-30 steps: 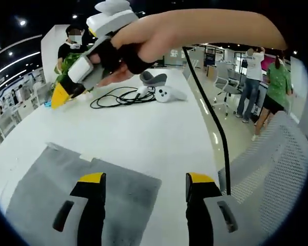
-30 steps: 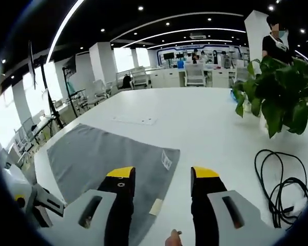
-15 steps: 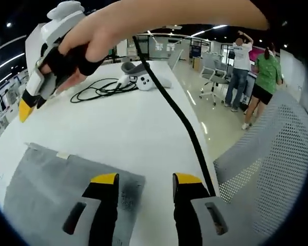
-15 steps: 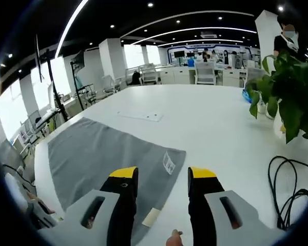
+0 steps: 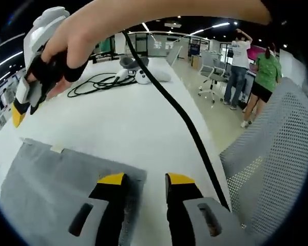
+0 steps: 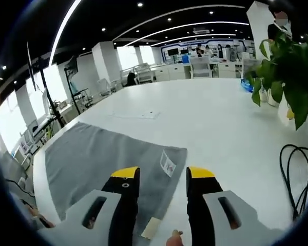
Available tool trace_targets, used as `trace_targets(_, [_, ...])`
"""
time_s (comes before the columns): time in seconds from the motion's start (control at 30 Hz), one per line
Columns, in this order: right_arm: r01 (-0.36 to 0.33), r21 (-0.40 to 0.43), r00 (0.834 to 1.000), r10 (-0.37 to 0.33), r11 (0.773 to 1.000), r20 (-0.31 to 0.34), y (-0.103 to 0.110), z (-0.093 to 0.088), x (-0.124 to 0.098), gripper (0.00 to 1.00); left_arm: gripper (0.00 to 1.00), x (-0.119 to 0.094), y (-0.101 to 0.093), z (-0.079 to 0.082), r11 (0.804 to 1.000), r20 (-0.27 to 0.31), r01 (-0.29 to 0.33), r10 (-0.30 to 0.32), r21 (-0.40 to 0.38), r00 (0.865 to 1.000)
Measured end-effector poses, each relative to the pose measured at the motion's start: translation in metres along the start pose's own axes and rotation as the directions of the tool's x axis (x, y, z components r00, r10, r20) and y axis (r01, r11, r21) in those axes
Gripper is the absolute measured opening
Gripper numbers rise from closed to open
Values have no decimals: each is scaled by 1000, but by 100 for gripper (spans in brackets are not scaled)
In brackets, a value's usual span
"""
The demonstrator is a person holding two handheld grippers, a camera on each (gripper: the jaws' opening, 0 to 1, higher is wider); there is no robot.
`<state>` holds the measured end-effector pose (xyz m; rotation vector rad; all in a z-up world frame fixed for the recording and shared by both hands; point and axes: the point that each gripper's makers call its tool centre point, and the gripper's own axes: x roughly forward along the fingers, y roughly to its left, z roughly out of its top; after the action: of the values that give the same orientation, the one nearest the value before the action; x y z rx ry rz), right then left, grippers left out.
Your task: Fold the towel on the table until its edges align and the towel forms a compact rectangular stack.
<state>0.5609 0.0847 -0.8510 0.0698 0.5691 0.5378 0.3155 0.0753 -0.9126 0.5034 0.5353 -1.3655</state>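
Note:
A grey towel (image 5: 46, 179) lies flat on the white table (image 5: 128, 123). My left gripper (image 5: 145, 180) hovers low over its near right corner, jaws open with a narrow gap, the left jaw over the cloth. In the right gripper view the same towel (image 6: 97, 156) spreads to the left, with a white label (image 6: 167, 163) near its edge. My right gripper (image 6: 162, 173) is open above that edge, nothing between its fingers. A hand holds the right gripper (image 5: 28, 95) at the upper left of the left gripper view, above the towel's far side.
A black cable (image 5: 179, 110) runs from the right gripper across the table. A coiled black cord (image 5: 95, 84) and white controllers (image 5: 143, 74) lie at the far end. A mesh chair (image 5: 277, 154) stands beside the table. A potted plant (image 6: 287, 72) stands right. People stand beyond.
My left gripper's jaws have narrowed and dropped closer to the towel corner. The right gripper has come lower toward the labelled edge, its jaws slightly closer together.

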Motion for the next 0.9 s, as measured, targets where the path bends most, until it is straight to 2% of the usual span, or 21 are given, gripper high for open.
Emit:
trace_targets(0.1, [-4, -1, 1000, 4, 1000, -10, 0, -3, 7, 35, 19, 1, 9, 0, 1000, 12, -28, 28, -13, 1000])
trace_targets(0.17, [-3, 2, 1000, 3, 1000, -16, -1, -5, 13, 35, 18, 2, 9, -1, 1000, 16, -27, 27, -10, 1000])
trace_targets(0.2, [-2, 14, 1000, 2, 1000, -16, -1, -6, 14, 35, 18, 2, 9, 0, 999, 15, -22, 21, 43, 1000])
trace_targets(0.3, [1, 35, 1000, -1, 999, -5, 0, -7, 18, 35, 17, 3, 8, 2, 999, 17, -18, 17, 47, 1000])
trace_targets(0.63, [11, 33, 999, -10, 999, -39, 3, -19, 29, 34, 12, 5, 9, 1, 998, 19, -25, 24, 62, 1000])
trace_targets(0.7, [13, 36, 999, -11, 999, -39, 2, -19, 29, 34, 10, 5, 11, 0, 999, 33, -23, 22, 26, 999])
trace_targets(0.77, [23, 50, 999, -22, 998, -31, -1, -20, 29, 33, 5, 5, 16, 0, 999, 42, -41, 40, 23, 998])
trace_targets(0.83, [40, 94, 999, -39, 995, -12, -8, -20, 28, 33, 5, 3, 17, 1, 1000, 43, -23, 23, 6, 999])
trace_targets(0.9, [43, 103, 999, -42, 994, -14, -12, -21, 30, 33, 4, 3, 16, 1, 1000, 47, -16, 15, 12, 999])
